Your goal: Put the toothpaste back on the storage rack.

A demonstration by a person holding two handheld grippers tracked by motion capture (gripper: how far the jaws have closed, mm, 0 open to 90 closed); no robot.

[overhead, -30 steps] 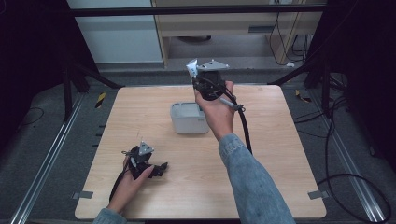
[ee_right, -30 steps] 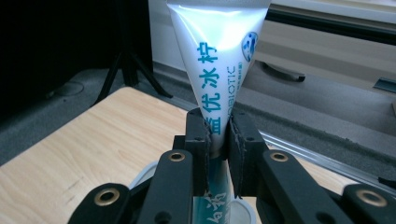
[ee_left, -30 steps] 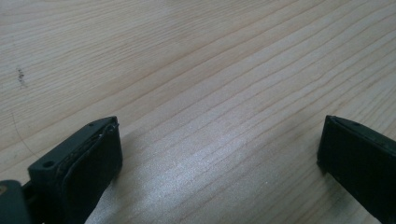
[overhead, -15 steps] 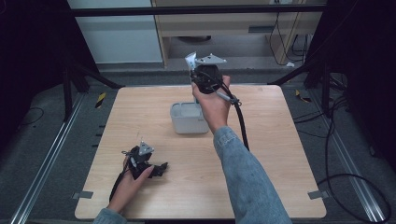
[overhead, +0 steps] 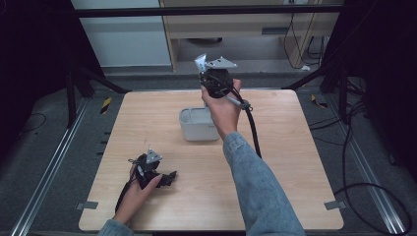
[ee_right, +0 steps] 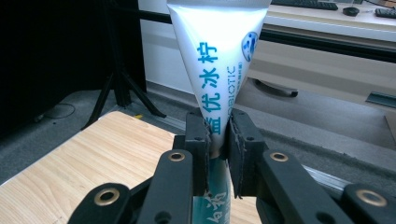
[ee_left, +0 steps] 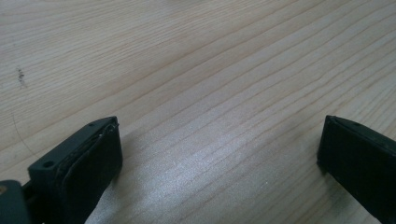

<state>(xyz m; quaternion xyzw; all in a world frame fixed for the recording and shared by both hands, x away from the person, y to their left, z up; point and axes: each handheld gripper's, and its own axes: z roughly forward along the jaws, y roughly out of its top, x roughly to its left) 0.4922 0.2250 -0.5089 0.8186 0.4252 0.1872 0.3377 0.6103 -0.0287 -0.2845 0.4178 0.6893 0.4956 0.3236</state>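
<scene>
White tube [ee_right: 219,70] with teal Chinese print, clamped in the right gripper [ee_right: 218,140] near its lower part, flat crimped end up; long axis near vertical. It hangs in the air above the worktop's [overhead: 295,162] far edge, beyond the grey-white container [overhead: 197,125] that sits at the far middle. Against the frame a second back, the right gripper [overhead: 215,81] has risen and drifted a little farther toward the far edge; the container and the left gripper [overhead: 164,178] have not moved. The right gripper view gives the print and the grip: both jaws pressed narrow against the tube's sides, its lower, darker printed stretch running down between them. In the high view the tube is just a pale sliver [overhead: 200,63] poking up beside the grey plate, but that view places hand, cable and container on the worktop. The left gripper view shows bare wood grain [ee_left: 210,84] close under jaws standing wide apart, nothing between them; the high view puts that gripper resting near the near left corner, held by the person's left hand [overhead: 133,194].
</scene>
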